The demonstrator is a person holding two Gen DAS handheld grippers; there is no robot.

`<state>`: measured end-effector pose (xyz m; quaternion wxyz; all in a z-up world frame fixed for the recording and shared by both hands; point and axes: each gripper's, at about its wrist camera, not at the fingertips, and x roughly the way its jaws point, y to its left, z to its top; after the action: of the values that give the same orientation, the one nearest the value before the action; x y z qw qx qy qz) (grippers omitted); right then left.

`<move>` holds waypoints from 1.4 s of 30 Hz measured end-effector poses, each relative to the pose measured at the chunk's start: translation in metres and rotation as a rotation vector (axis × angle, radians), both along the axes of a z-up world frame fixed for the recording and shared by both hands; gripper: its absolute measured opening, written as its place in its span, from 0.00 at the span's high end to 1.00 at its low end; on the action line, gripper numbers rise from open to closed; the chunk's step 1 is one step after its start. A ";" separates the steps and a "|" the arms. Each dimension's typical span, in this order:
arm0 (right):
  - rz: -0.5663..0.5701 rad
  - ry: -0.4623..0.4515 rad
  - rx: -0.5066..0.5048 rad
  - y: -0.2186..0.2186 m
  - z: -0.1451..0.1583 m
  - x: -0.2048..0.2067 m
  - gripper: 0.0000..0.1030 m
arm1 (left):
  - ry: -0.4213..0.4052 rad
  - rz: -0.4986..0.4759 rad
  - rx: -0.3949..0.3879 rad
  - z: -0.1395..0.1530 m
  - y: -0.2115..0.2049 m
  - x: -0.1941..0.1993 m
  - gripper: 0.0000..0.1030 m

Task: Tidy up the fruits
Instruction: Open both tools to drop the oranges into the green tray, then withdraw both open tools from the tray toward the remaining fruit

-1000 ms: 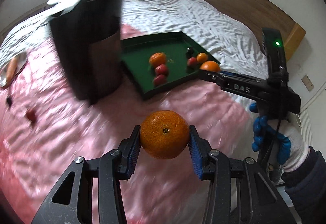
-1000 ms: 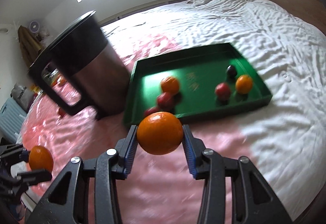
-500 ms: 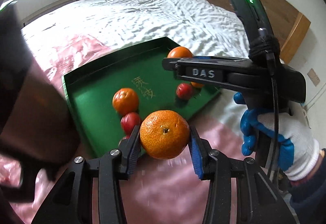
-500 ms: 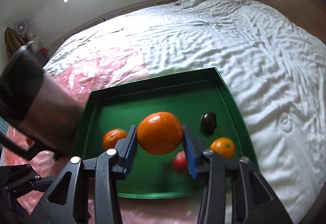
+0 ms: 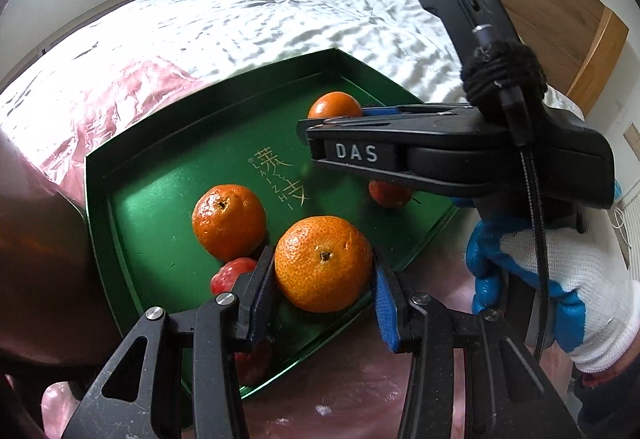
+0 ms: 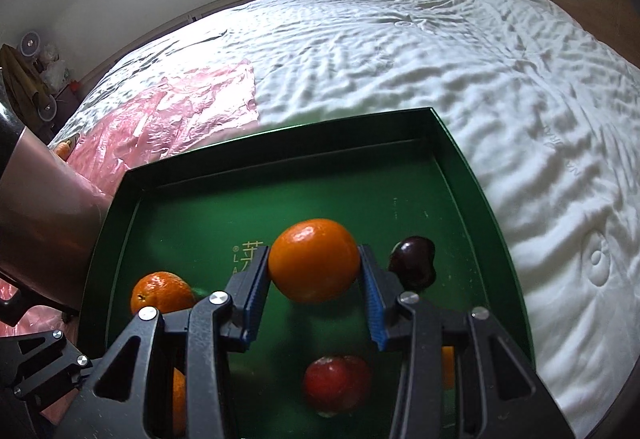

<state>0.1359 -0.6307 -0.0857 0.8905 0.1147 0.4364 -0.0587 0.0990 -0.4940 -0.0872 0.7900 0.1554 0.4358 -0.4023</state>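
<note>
Both grippers have swung in over the green tray point(image 6: 480, 175) from the pink sheet. Left gripper point(image 5: 323, 281) clamps an orange point(image 5: 323, 263) near the tray's front edge; right gripper point(image 6: 314, 279) clamps another orange point(image 6: 314, 259) mid-tray. Drop-off looks next.

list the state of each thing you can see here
left tongs: shut on a mandarin
right tongs: shut on an orange, above the tray
green tray: on the bed, holds loose fruit
dark plum: lying in the tray
</note>
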 end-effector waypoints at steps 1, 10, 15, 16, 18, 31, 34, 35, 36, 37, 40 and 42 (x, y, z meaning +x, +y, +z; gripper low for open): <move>0.003 0.003 -0.007 0.001 -0.001 0.001 0.31 | -0.004 0.000 0.004 -0.001 -0.001 0.000 0.62; 0.017 0.033 -0.056 0.006 -0.009 0.005 0.31 | -0.027 -0.006 0.024 -0.007 -0.003 -0.005 0.62; 0.003 0.046 -0.069 0.005 -0.008 0.003 0.31 | -0.014 0.013 0.030 -0.004 0.002 -0.003 0.61; 0.000 0.049 -0.067 0.004 -0.007 0.002 0.30 | -0.011 0.021 0.032 -0.004 0.004 -0.002 0.61; -0.002 0.054 -0.072 0.003 -0.005 0.001 0.29 | 0.000 0.031 0.033 -0.003 0.007 0.001 0.60; -0.069 0.007 -0.077 0.003 0.045 -0.036 0.09 | -0.019 0.057 -0.011 0.038 0.034 -0.018 0.49; -0.084 -0.005 -0.077 0.007 0.058 -0.047 0.02 | -0.021 0.059 -0.026 0.049 0.047 -0.028 0.48; -0.087 -0.009 -0.079 0.008 0.063 -0.051 0.00 | -0.018 0.061 -0.033 0.052 0.054 -0.031 0.48; -0.093 -0.014 -0.082 0.011 0.069 -0.057 0.00 | -0.013 0.061 -0.042 0.057 0.062 -0.036 0.48; -0.095 -0.019 -0.083 0.013 0.074 -0.062 0.00 | -0.014 0.059 -0.047 0.061 0.067 -0.040 0.48; -0.099 -0.035 -0.089 0.021 0.087 -0.078 0.00 | -0.027 0.069 -0.061 0.071 0.090 -0.056 0.44; -0.108 -0.037 -0.089 0.027 0.094 -0.091 0.00 | -0.016 0.088 -0.066 0.075 0.105 -0.065 0.44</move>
<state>0.0450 -0.6036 0.0084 0.8981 0.0993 0.4101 -0.1241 0.0344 -0.3894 -0.0118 0.8151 0.1131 0.4222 -0.3803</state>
